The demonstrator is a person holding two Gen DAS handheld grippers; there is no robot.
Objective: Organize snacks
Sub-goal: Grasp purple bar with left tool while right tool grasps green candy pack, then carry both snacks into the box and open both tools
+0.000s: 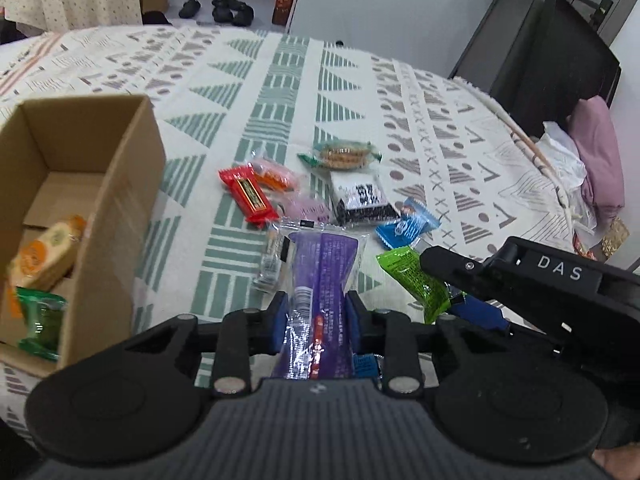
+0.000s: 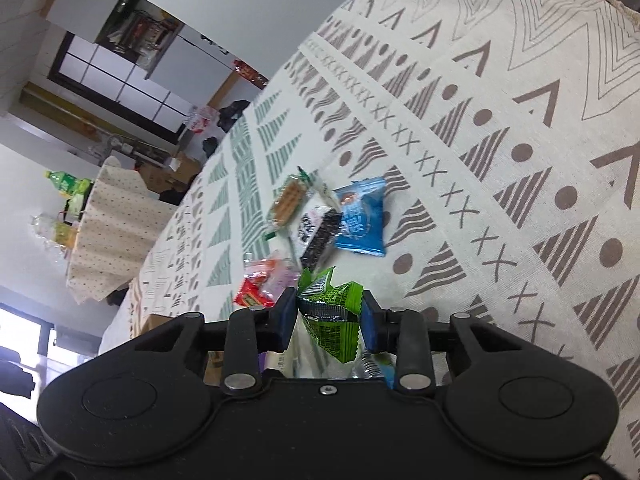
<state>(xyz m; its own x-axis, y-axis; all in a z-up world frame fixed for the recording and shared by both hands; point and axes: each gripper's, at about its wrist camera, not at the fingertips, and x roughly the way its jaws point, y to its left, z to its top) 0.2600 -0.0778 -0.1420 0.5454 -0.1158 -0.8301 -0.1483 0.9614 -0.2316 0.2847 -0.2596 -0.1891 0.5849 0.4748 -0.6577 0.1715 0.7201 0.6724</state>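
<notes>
Left gripper (image 1: 316,320): fingers closed on purple foil-wrapped snack bar (image 1: 324,264), gripped at near end, far end pointing toward pile.

Right gripper (image 2: 329,314): fingers pinched on crinkled bright-green snack packet (image 2: 330,312), just above patterned cloth-covered worktop (image 2: 500,160).

Open brown cardboard box (image 1: 132,184): to left, already holds wrapped snacks.

Loose on worktop: red candy bar (image 1: 248,196), blue sachet (image 1: 406,228), black-and-white packet (image 1: 360,198).

Judgement: carry bar leftward over box rim, keep grip firm, release low inside; green packet follows.
</notes>
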